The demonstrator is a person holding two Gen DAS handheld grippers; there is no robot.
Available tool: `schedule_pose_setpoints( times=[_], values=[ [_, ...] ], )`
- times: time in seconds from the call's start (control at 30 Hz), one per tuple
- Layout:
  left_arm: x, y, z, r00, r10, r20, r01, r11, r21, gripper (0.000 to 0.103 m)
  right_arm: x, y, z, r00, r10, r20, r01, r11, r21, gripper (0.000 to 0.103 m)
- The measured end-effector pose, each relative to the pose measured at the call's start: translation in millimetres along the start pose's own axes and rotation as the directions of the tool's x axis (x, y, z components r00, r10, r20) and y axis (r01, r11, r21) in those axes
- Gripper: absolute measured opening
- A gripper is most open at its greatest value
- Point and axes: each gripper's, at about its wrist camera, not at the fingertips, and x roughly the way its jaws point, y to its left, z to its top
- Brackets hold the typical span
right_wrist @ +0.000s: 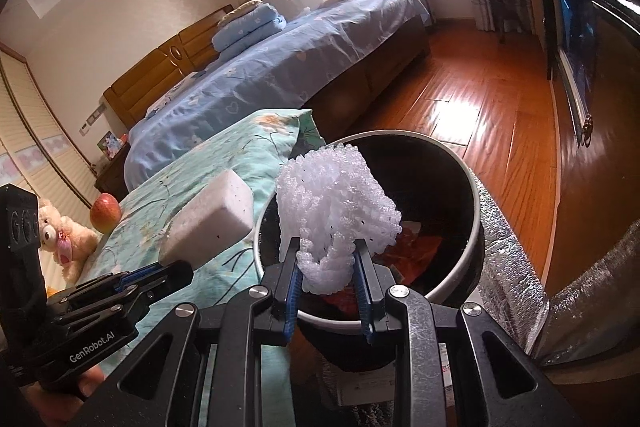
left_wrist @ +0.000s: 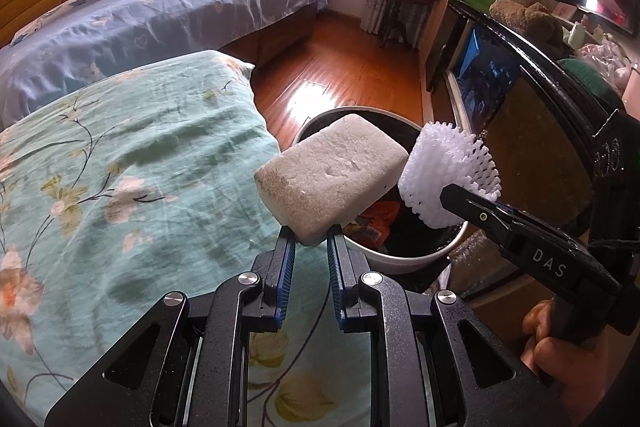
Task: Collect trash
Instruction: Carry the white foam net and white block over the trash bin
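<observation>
My left gripper [left_wrist: 311,233] is shut on a white foam block [left_wrist: 332,175] and holds it by one corner over the near left rim of the round trash bin [left_wrist: 404,261]. The block also shows in the right wrist view [right_wrist: 212,219]. My right gripper [right_wrist: 326,259] is shut on a white foam fruit net [right_wrist: 336,207] and holds it above the bin [right_wrist: 474,239]. The net also shows in the left wrist view [left_wrist: 448,171]. The bin has a dark liner and orange wrappers [right_wrist: 420,247] inside.
A bed with a teal floral cover [left_wrist: 120,163] lies left of the bin, with an apple [right_wrist: 105,213] and a teddy bear [right_wrist: 64,239] on it. A blue bed [left_wrist: 160,23] stands beyond. A dark cabinet [left_wrist: 532,115] and silver foil wrap [right_wrist: 516,267] are on the right. The floor is wood [left_wrist: 348,67].
</observation>
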Motion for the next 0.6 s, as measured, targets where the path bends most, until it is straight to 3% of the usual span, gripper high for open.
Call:
schedule_pose_setpoints(
  times=[0.6],
  values=[
    [17,-14,10,1.0,-0.004,-0.018,0.004,1.0,0.021,0.016,7,-15,11,0.999,-0.04,-0.001,0.04,0.999,-0.007,0.024]
  ],
)
